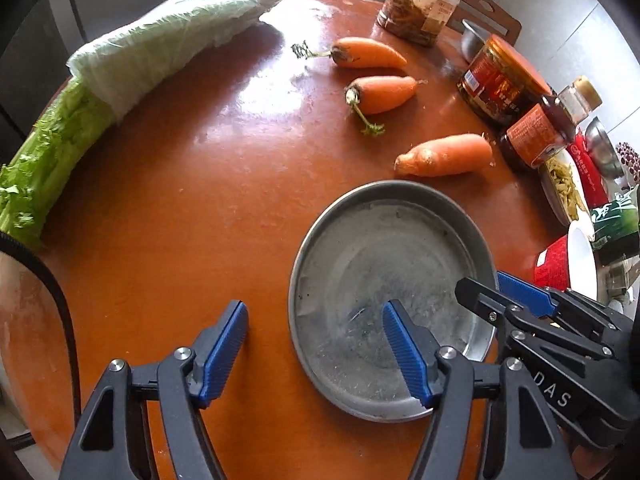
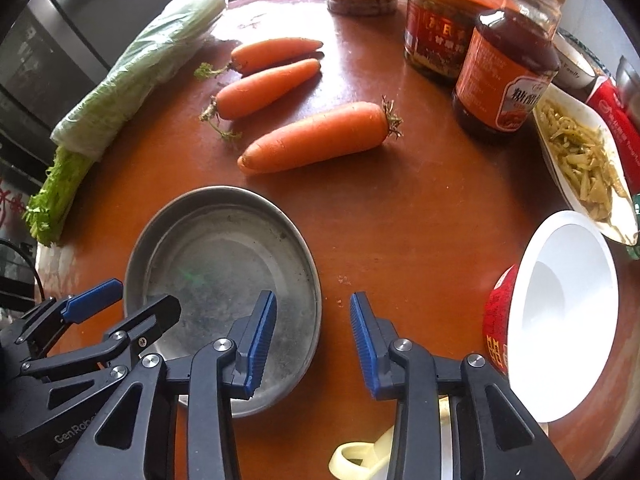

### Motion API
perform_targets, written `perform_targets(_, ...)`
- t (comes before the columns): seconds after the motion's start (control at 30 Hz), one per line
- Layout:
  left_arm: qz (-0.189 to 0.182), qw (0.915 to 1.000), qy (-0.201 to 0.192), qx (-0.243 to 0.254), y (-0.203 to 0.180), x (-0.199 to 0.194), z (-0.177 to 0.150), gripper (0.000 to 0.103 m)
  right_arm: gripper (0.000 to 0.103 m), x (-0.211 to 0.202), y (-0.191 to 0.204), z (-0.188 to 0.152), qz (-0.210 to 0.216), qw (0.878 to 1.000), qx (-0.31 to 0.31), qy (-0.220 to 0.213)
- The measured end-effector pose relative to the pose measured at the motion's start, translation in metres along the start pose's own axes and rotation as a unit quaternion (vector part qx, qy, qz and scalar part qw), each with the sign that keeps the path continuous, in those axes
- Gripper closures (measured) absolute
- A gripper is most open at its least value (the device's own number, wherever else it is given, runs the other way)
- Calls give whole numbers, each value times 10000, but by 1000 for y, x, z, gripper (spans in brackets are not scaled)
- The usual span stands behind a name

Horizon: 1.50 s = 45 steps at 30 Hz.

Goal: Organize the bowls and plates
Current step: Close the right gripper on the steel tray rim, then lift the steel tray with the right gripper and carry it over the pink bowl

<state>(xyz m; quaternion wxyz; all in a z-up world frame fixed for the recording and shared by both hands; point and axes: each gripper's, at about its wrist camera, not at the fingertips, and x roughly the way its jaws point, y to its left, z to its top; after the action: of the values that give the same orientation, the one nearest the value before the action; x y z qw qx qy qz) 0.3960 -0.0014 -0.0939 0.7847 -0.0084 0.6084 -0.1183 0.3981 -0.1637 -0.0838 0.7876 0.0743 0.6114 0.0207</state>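
Round table (image 1: 224, 184) fills my view; wrapped cabbage (image 1: 176, 36) at ten o'clock, three carrots (image 2: 316, 136) at twelve. Metal plate (image 1: 384, 280) sits centre. My left gripper (image 1: 316, 344) straddles its near-left rim, jaws apart; right gripper (image 2: 314, 338) straddles its right rim, unclamped. White bowl (image 2: 560, 312) at three.

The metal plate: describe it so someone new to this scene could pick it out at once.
On the round orange-brown table, look at the near edge, just in front of the three carrots. The metal plate lies there, shallow, empty and scratched grey; the white bowl has a red outside.
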Motion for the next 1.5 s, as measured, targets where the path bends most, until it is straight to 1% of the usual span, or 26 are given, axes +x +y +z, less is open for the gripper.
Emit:
perform_targets(0.13, 45, 10000, -30, 65, -1, -1, 0, 40, 67, 3, 2, 1, -26, 10000, -33, -8)
perform_targets(0.2, 105, 9999, -42, 78, 0, -2, -1, 49, 70, 4, 0, 0, -47, 10000, -20, 5)
perform_targets(0.27, 119, 9999, -70, 73, 1, -3, -1, 54, 72, 5, 0, -1, -90, 10000, -24, 17)
perform_targets(0.33, 87, 9999, -90, 69, 2, -4, -1, 57, 76, 3, 0, -1, -123, 9999, -27, 15)
perform_targets(0.4, 38, 9999, -95, 64, 4, -5, -3, 65, 81, 4, 2, -1, -141, 9999, -42, 30)
perform_targets(0.57, -90, 9998, -96, 129, 1, -5, -5, 76, 91, 4, 0, 0, -180, 9998, -26, 21)
perform_targets(0.6, -92, 9998, -105, 161, 0, -5, -6, 77, 93, 4, -1, 0, -157, 9999, 13, 27)
perform_targets(0.73, 18, 9996, -150, 237, -2, -6, -7, 82, 94, 3, 1, -3, -233, 9997, -90, 23)
perform_targets(0.87, 7, 9996, -184, 217, 1, -8, -8, 88, 94, 3, 1, -3, -180, 9998, -75, 50)
perform_targets(1.0, 87, 9995, -141, 283, 1, -7, -10, 91, 94, 3, -1, -3, -146, 9999, -37, 58)
perform_targets(1.2, 206, 9991, -195, 317, 0, -10, -13, 94, 97, 2, -1, -6, -124, 9999, -49, 50)
perform_targets(1.5, 254, 9986, -288, 367, -1, -17, -17, 94, 98, 1, 5, -9, -213, 9997, -95, 18)
